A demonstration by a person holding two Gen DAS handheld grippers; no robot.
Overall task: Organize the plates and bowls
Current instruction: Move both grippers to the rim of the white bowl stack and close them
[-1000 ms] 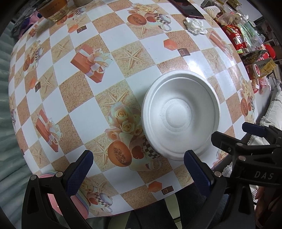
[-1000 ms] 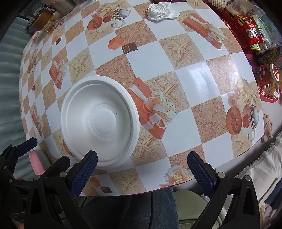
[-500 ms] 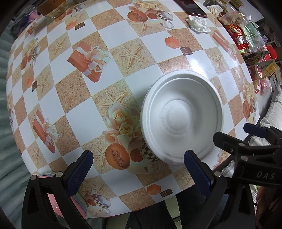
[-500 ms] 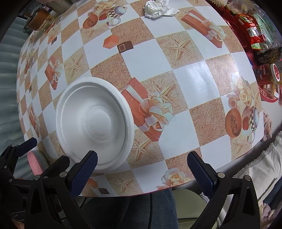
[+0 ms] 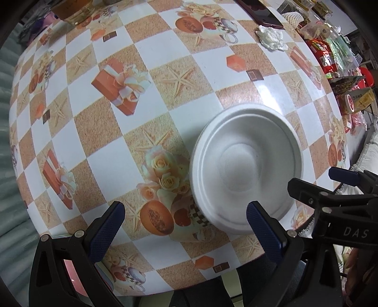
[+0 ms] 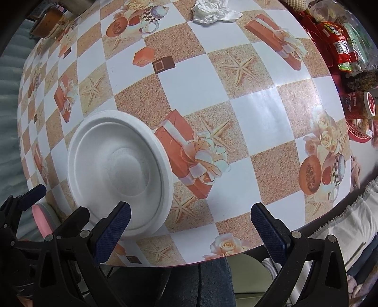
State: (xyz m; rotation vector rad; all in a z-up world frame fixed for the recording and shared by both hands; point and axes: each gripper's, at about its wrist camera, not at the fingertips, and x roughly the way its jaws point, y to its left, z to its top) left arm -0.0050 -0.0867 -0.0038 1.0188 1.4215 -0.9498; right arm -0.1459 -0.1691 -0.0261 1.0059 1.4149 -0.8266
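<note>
The left tool [image 5: 183,223] hangs with its blue-padded fingers spread wide apart and holding nothing; its right finger overlaps the near edge of the round white foam plate [image 5: 246,173] in the left wrist view, though whether they touch cannot be told. The right tool [image 6: 189,226] is likewise spread wide and empty, with its left finger over the same plate's [image 6: 119,174] near rim at about 7 o'clock in its view. The plate lies flat near the front edge of the bench [image 6: 196,78], which is covered in a checked oilcloth printed with starfish, gift boxes and roses. A crumpled white tissue [image 6: 213,11] lies at 12 o'clock on the far side, well apart from the plate. Red snack packets [image 6: 335,47] crowd the bench at 2 o'clock.
</note>
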